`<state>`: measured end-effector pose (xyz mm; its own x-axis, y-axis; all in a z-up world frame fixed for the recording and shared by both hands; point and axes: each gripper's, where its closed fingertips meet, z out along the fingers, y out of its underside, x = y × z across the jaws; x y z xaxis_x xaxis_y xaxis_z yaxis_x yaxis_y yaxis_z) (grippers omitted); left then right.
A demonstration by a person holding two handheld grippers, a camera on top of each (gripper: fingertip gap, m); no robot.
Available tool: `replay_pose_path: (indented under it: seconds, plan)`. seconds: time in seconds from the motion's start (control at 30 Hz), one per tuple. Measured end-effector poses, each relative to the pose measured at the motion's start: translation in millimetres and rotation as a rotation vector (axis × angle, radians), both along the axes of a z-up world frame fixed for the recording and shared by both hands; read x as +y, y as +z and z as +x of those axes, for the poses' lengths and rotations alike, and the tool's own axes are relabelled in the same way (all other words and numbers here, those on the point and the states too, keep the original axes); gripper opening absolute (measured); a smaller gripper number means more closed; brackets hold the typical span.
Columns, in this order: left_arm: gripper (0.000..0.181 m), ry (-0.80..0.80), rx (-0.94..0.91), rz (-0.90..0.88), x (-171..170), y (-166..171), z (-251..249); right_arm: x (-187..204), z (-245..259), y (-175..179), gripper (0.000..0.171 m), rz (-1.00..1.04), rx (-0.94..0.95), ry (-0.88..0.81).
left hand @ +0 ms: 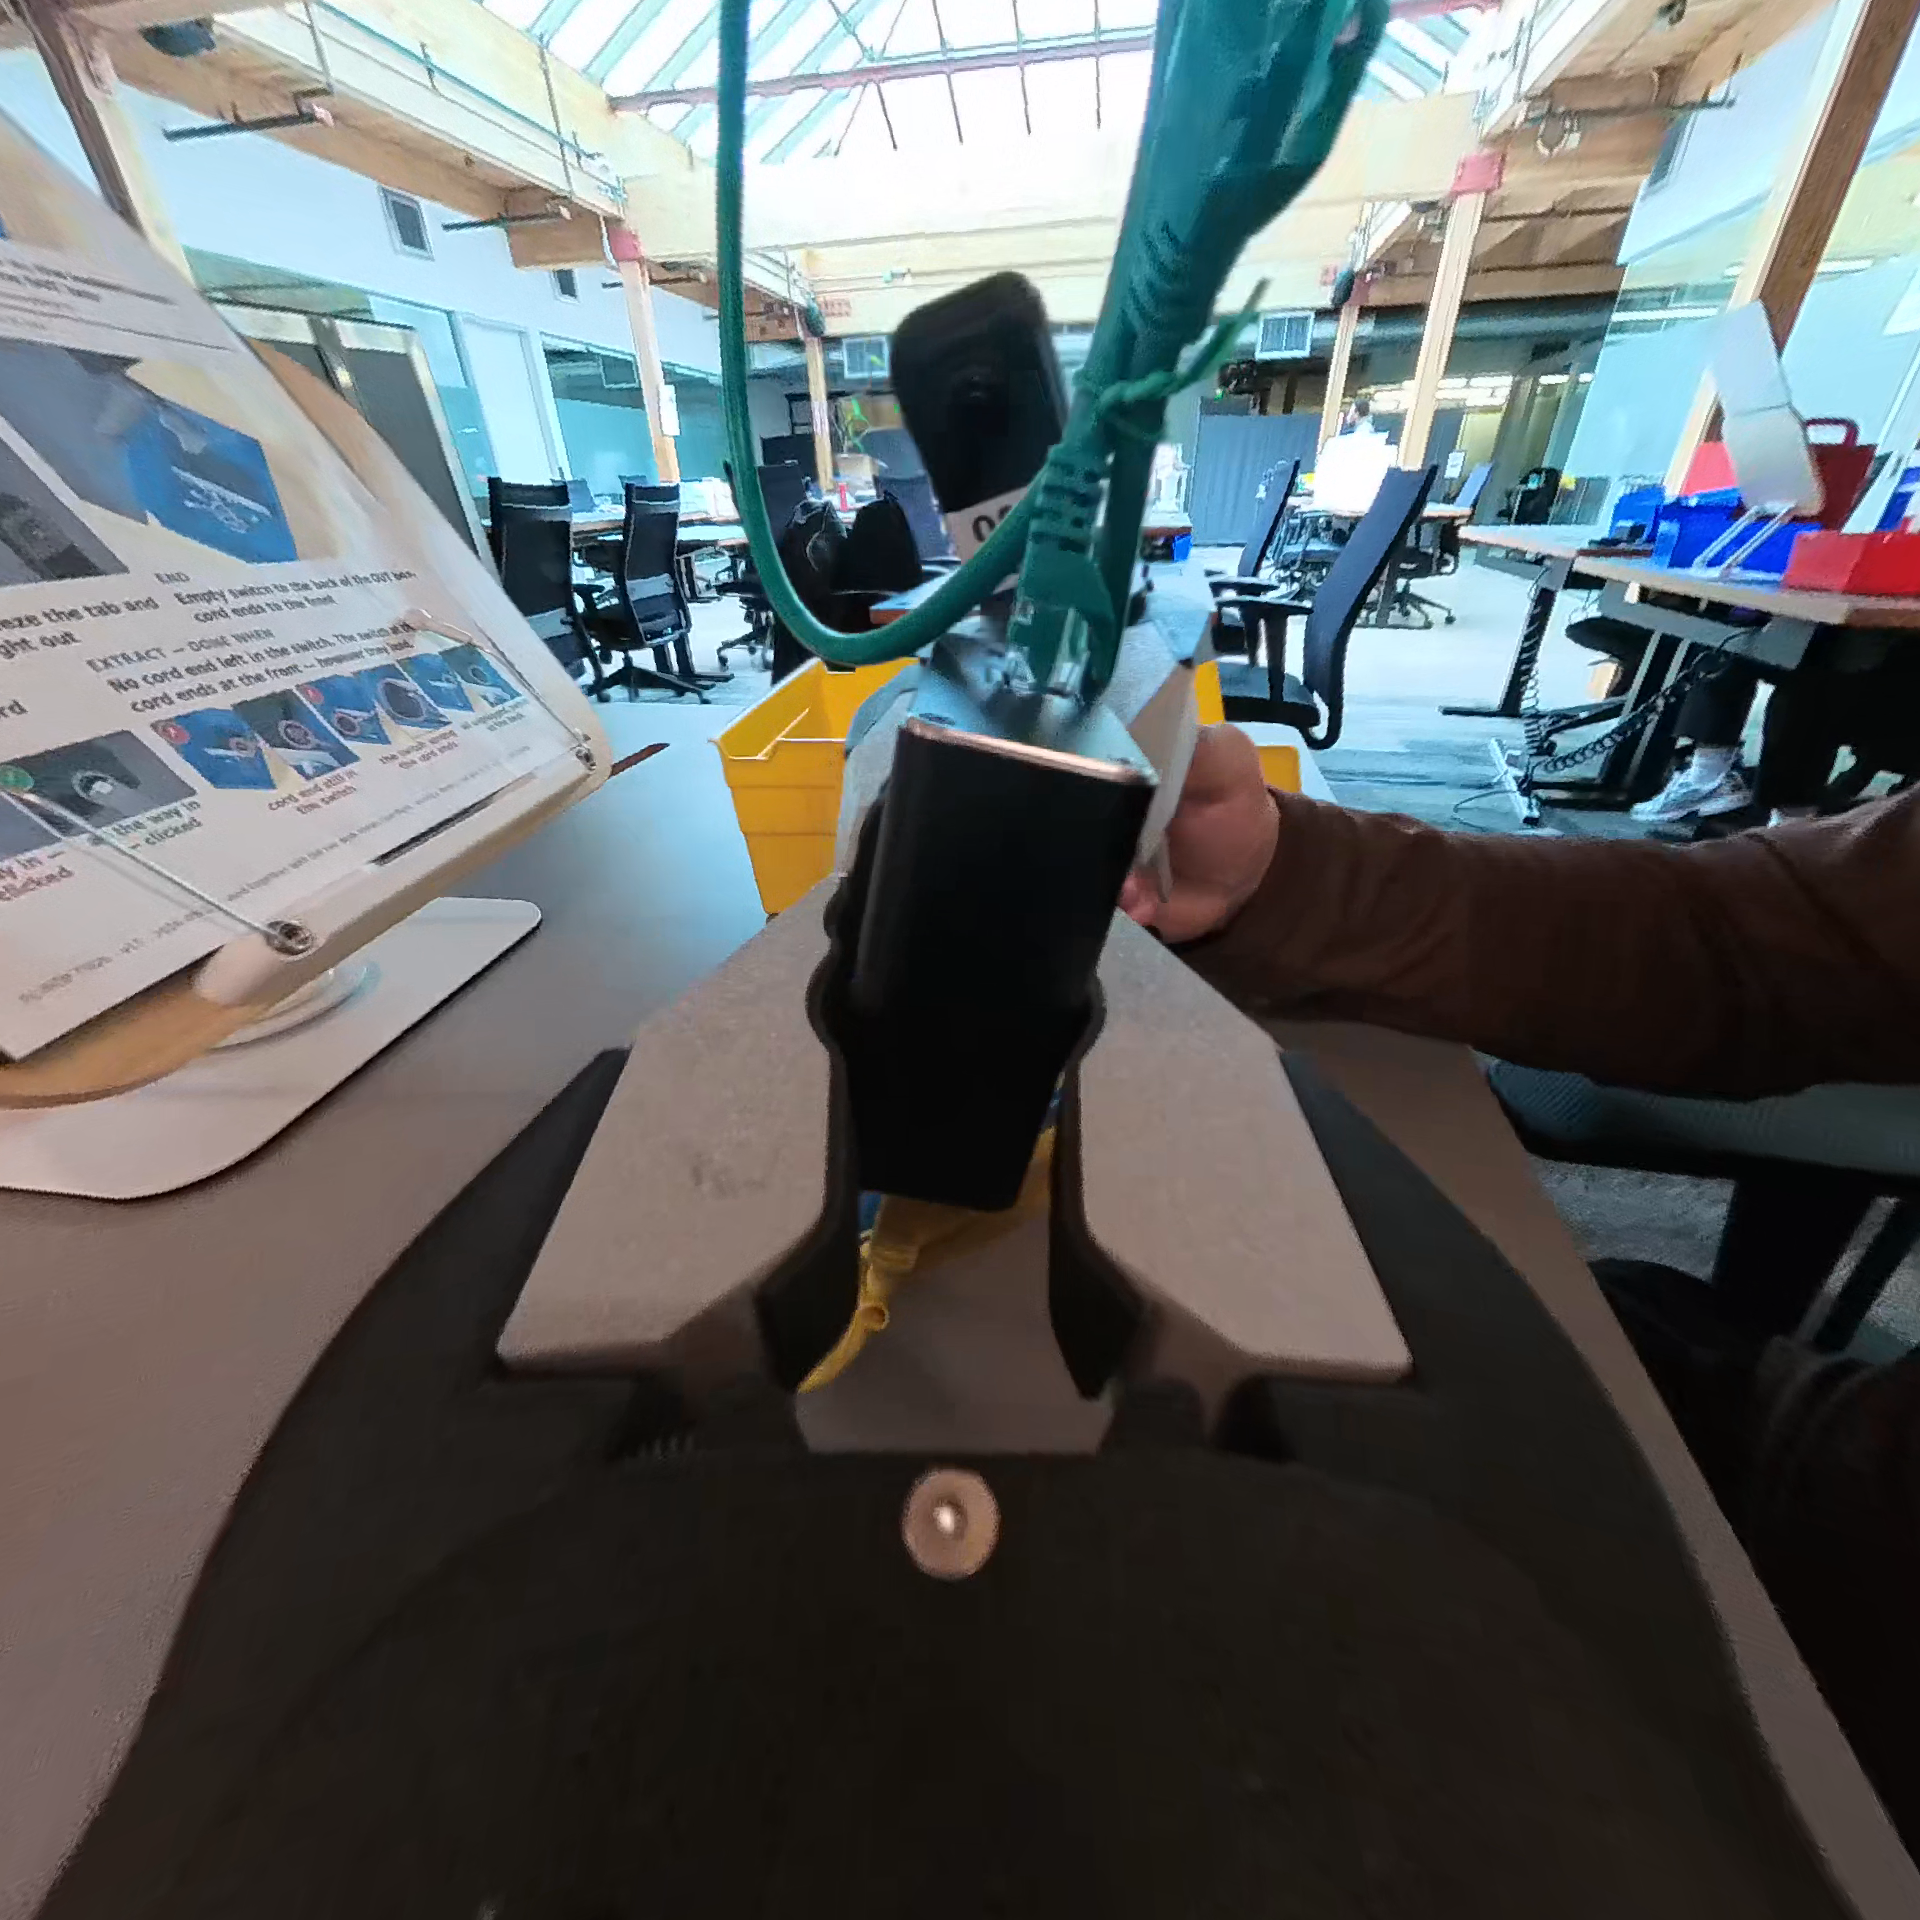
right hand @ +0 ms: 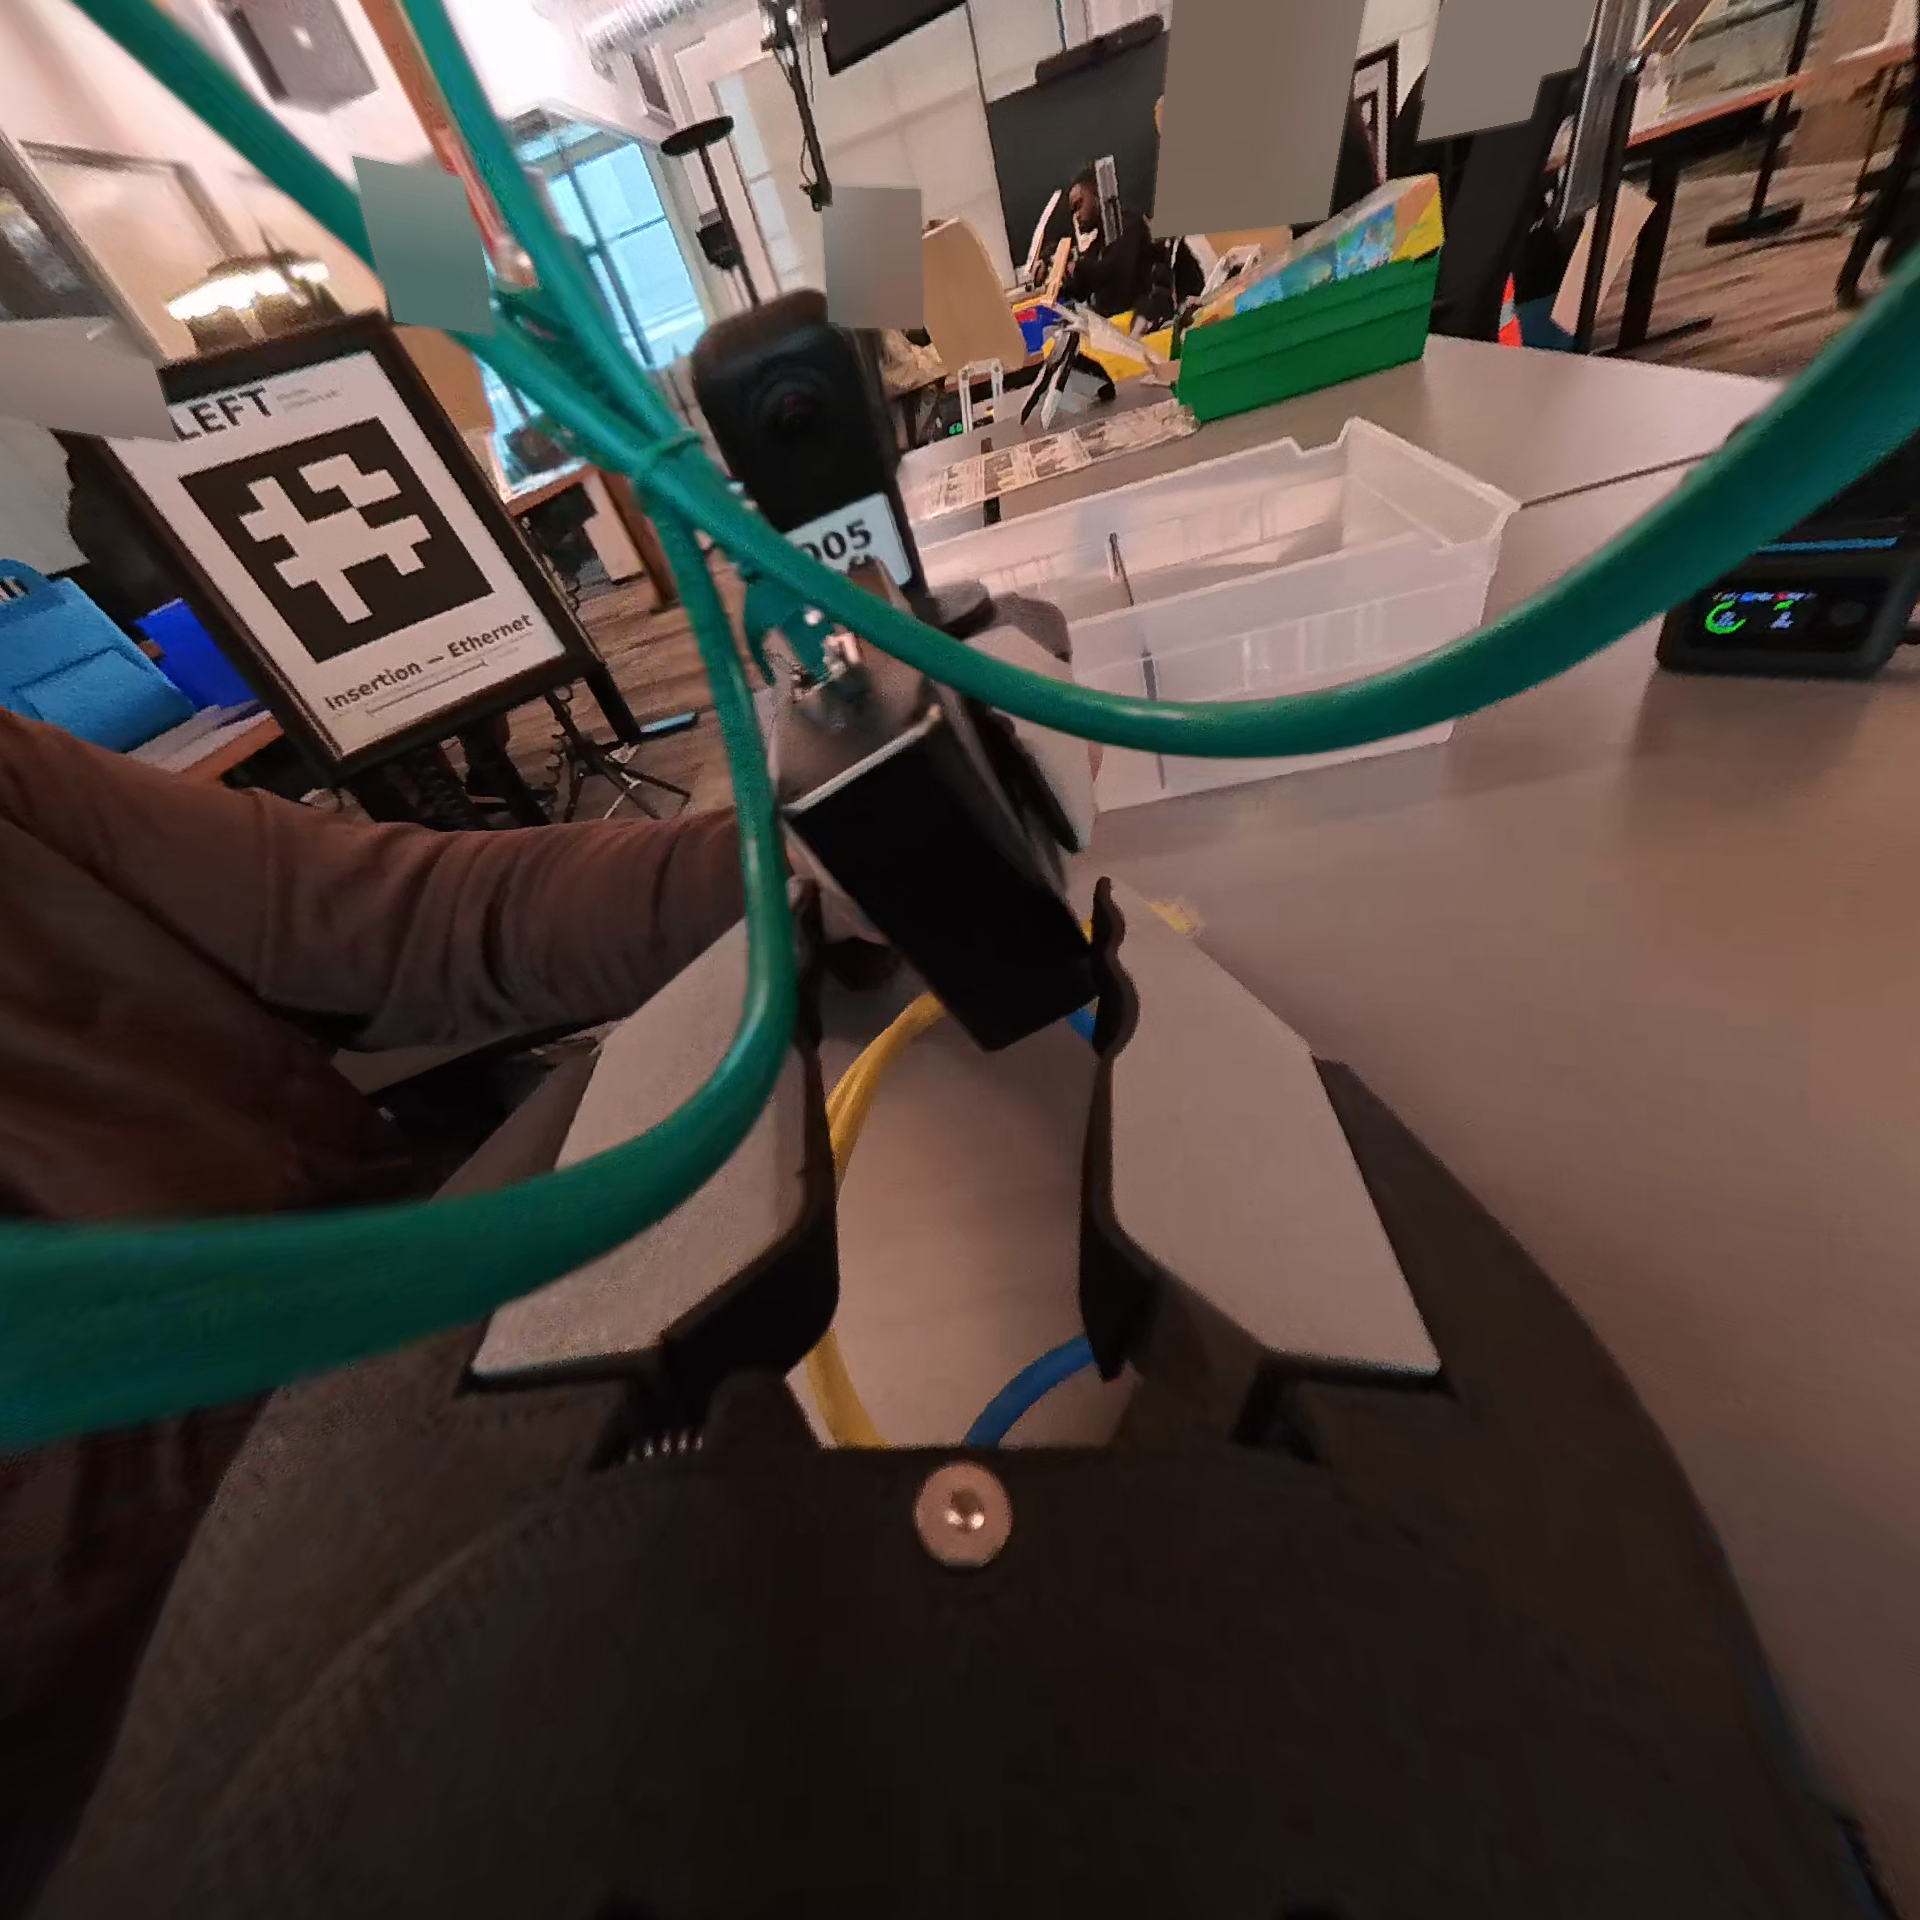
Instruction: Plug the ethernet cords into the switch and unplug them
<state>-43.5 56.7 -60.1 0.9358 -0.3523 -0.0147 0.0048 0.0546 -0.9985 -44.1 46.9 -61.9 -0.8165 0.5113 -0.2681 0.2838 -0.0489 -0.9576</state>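
Switch [left hand: 982,966] between left hand-held gripper [left hand: 961,997] fingers

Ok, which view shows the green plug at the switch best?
The left wrist view: the green plug sits near centre at the switch's top end, though slightly blurred, so seating can't be confirmed. In the right wrist view the plug is smaller and partly crossed by loops of its own green cord.
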Motion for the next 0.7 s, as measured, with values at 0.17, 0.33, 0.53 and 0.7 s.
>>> replay_pose_path:
  seconds: [0.17,0.33,0.53,0.7]
  plan:
    - [0.036,0.045,-0.053,0.009,-0.2,1.5,-13.7,8.9,-4.1,8.2,0.053,-0.038,0.032,-0.050]
    - [0.037,0.047,-0.066,0.013,0.6,1.7,-15.0,10.1,-4.0,10.9,0.053,-0.034,0.055,-0.062]
    - [0.037,0.064,-0.083,0.014,1.2,1.4,-19.7,11.1,-4.3,15.5,0.051,-0.009,0.107,-0.098]
    - [0.038,0.073,-0.110,0.003,1.5,0.1,-24.8,17.5,-6.0,26.1,0.056,-0.045,0.146,-0.146]
